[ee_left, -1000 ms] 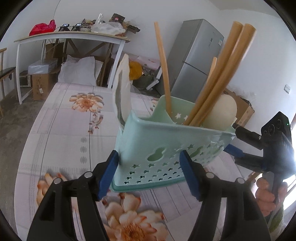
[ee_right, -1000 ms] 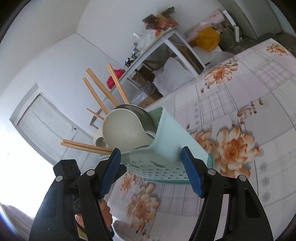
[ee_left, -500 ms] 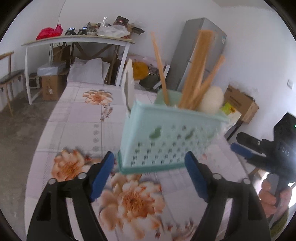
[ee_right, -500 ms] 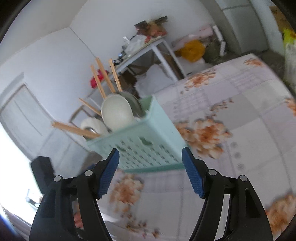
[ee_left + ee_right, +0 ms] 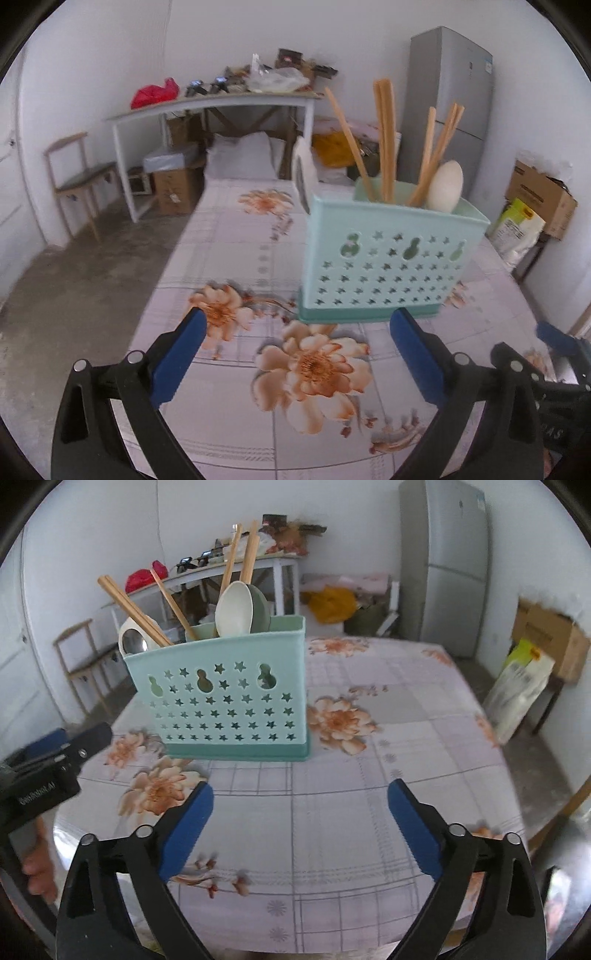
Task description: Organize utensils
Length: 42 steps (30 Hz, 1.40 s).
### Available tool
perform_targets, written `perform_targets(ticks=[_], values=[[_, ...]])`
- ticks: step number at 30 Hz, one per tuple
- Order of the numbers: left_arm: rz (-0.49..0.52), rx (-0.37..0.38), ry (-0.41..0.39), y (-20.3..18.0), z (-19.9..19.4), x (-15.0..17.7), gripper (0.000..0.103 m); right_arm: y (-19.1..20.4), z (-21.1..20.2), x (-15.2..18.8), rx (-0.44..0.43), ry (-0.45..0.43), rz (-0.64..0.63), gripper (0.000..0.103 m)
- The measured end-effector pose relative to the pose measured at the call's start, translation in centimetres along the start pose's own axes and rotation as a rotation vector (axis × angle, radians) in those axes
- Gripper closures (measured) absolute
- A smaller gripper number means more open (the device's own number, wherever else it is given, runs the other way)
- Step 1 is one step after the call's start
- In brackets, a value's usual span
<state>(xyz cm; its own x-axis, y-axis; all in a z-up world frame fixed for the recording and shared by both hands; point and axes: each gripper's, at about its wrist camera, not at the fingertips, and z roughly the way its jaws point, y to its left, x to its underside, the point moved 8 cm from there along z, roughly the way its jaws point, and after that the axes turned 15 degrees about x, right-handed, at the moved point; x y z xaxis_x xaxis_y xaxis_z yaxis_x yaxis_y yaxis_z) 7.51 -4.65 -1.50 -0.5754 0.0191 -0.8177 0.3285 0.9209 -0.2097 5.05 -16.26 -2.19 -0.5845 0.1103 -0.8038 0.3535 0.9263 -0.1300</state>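
A mint-green perforated utensil caddy stands upright on the floral tablecloth; it also shows in the right wrist view. It holds wooden chopsticks and cream and metal spoons. My left gripper is open and empty, a short way in front of the caddy. My right gripper is open and empty, nearer the table's front edge. The other gripper shows at the edge of each view: the right one in the left wrist view, the left one in the right wrist view.
The table's rounded front edge is close under my right gripper. Beyond the table stand a white desk with clutter, a wooden chair, a grey fridge and cardboard boxes.
Both grippers have drawn back from the caddy, which was tilted between them and now stands upright and apart on the cloth.
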Motion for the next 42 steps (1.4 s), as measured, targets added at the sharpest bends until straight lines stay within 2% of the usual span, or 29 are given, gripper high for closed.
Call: perform_targets(ticks=[6, 16, 42], values=[[0.023, -0.106, -0.037, 1.1, -1.2, -0.5, 0.006, -0.3, -0.2, -0.3, 0.061, -0.012, -0.016, 0.008], [-0.02, -0.189, -0.008, 2.8, -1.4, -0.4, 0.006, -0.9, 0.2, -0.8, 0.114, -0.011, -0.002, 0.008], [-0.01, -0.212, 0.0, 2.4, -1.5, -0.1, 0.006, -1.6, 0.8, -1.3, 0.132, -0.001, 0.017, 0.008]])
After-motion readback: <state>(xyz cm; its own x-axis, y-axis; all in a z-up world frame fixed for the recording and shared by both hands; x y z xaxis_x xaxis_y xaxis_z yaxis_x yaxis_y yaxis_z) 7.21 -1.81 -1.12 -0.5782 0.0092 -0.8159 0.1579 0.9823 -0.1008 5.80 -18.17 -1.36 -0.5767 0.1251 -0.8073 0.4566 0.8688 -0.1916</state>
